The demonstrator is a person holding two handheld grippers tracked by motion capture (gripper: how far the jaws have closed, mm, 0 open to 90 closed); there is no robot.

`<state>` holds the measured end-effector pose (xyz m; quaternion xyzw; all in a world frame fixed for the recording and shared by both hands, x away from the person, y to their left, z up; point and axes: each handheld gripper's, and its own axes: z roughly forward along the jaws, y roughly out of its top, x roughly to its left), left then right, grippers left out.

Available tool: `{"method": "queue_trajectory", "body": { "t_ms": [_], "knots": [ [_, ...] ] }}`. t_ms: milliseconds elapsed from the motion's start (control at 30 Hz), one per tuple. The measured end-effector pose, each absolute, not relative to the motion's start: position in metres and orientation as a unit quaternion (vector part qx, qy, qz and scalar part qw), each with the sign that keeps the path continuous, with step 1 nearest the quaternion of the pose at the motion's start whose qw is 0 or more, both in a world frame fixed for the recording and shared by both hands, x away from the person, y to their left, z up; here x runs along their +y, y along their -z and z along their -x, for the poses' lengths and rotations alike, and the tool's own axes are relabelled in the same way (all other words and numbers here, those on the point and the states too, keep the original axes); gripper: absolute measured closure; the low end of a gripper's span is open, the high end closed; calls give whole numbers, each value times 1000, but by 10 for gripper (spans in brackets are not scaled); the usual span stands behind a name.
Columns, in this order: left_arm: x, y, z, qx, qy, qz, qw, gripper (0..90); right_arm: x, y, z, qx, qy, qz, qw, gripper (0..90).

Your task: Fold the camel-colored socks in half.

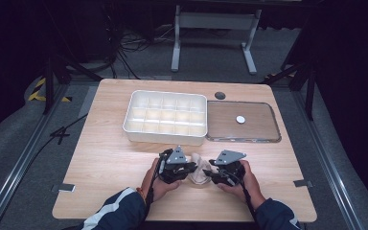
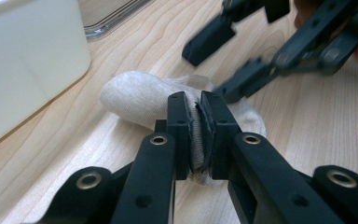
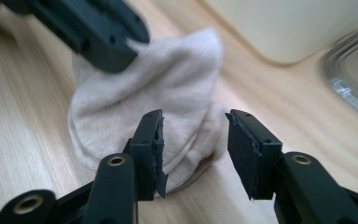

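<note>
A beige sock (image 1: 200,168) lies bunched on the wooden table, near the front edge and between the two hands. My left gripper (image 2: 196,100) is shut on a fold of the sock (image 2: 135,95), and fabric is squeezed between its pads. My right gripper (image 3: 193,119) is open, one jaw on either side of the sock's near edge (image 3: 168,79), and its pads do not press on it. In the high view the left gripper (image 1: 191,170) and the right gripper (image 1: 210,175) face each other across the sock.
A white box (image 1: 165,135) with several compartments stands just behind the hands. A clear lid (image 1: 243,139) lies flat to its right, with a small white disc (image 1: 240,119) on it. The table has a dark cable hole (image 1: 220,95) at the back.
</note>
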<state>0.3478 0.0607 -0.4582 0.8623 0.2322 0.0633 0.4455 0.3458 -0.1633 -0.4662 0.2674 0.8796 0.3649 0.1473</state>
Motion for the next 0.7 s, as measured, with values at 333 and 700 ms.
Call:
{"method": "queue_trajectory", "body": {
  "t_ms": [333, 700],
  "knots": [
    [37, 455, -336, 168, -107, -889, 412, 819, -159, 471, -347, 873, -365, -287, 146, 563],
    [41, 456, -339, 173, -104, -891, 406, 824, -181, 462, -344, 879, -364, -284, 119, 620]
  ]
}}
